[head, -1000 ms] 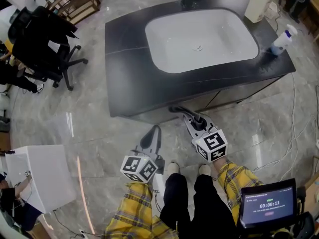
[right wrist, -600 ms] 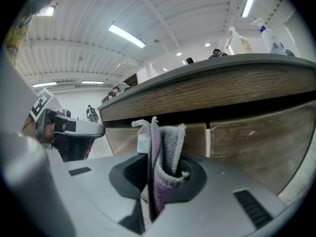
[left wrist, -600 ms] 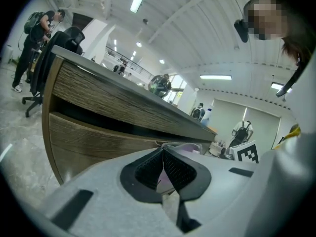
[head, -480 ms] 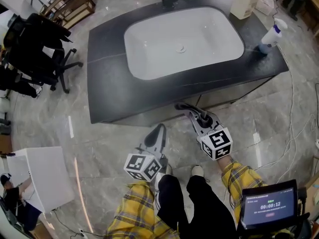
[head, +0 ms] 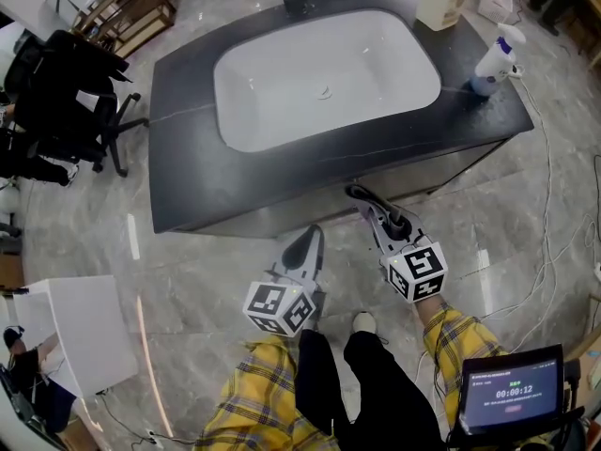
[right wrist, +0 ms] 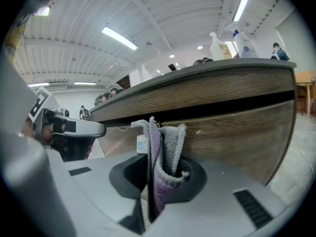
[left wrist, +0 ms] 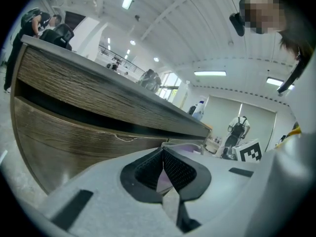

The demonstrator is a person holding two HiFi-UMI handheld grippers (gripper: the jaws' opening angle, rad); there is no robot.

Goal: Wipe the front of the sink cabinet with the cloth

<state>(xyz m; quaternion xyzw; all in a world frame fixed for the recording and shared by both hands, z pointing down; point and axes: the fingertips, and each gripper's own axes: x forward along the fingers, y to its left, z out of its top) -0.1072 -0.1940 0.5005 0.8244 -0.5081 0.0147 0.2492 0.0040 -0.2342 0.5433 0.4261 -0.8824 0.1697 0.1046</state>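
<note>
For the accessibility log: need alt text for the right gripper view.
The right gripper is shut on a folded grey-and-purple cloth, held up before the wood-grain front of the sink cabinet. A spray bottle stands on the countertop above.

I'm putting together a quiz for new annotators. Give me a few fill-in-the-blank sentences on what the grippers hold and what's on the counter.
1. The right gripper is shut on the cloth; the left gripper is shut on ___.
2. In the head view, the spray bottle stands on the counter to the ___ of the sink.
3. The sink's basin is ___ in colour.

Missing words: nothing; right; white.
</note>
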